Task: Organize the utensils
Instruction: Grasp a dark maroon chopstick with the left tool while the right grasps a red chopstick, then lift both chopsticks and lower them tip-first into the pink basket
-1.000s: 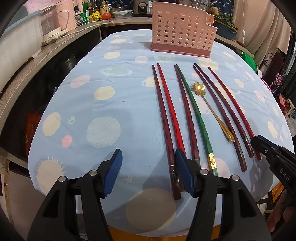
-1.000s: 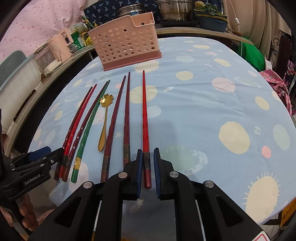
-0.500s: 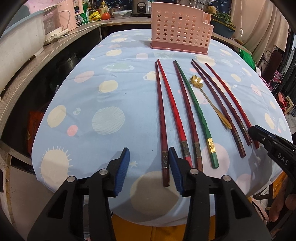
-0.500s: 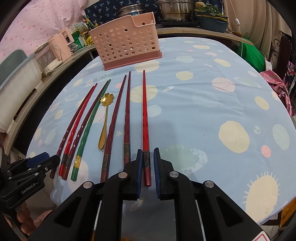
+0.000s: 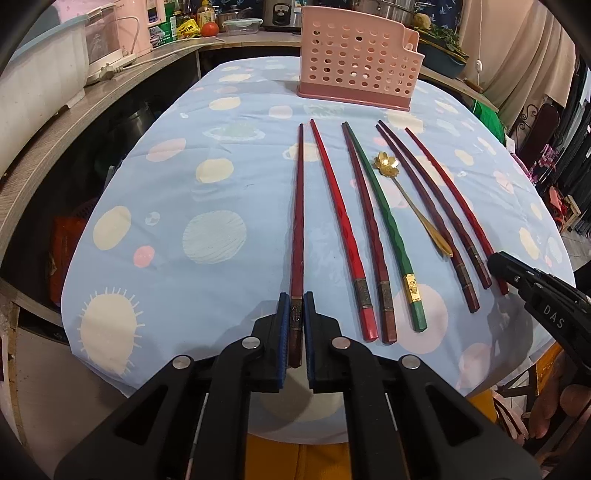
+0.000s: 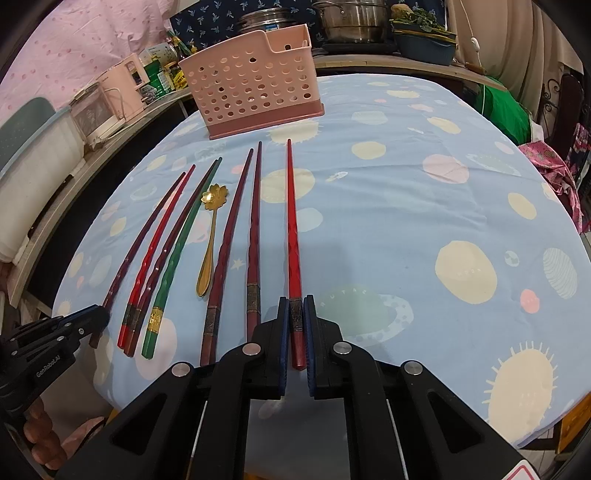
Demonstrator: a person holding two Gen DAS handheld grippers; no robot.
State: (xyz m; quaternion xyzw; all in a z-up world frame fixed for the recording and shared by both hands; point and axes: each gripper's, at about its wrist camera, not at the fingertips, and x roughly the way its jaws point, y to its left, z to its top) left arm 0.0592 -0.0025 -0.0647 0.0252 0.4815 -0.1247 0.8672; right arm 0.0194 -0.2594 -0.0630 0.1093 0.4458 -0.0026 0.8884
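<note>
Several long chopsticks and a gold flower spoon (image 5: 410,199) lie side by side on the blue cloth, pointing toward a pink perforated utensil basket (image 5: 354,66) at the far edge. My left gripper (image 5: 295,299) is shut on the butt end of the leftmost dark red chopstick (image 5: 298,221), which rests on the cloth. In the right wrist view my right gripper (image 6: 295,301) grips the butt of the rightmost bright red chopstick (image 6: 292,221), its jaws still closing tighter. A green chopstick (image 5: 384,218) lies in the middle of the row.
The table (image 5: 221,184) drops off just under both grippers. A wooden counter (image 5: 92,96) with appliances runs along the left. Pots (image 6: 351,18) stand behind the basket (image 6: 255,96). The cloth on the right side (image 6: 443,184) carries nothing.
My left gripper shifted left along the row and its wide jaws came together on the leftmost dark red chopstick, which now lies a little apart from its neighbour. The right gripper kept still.
</note>
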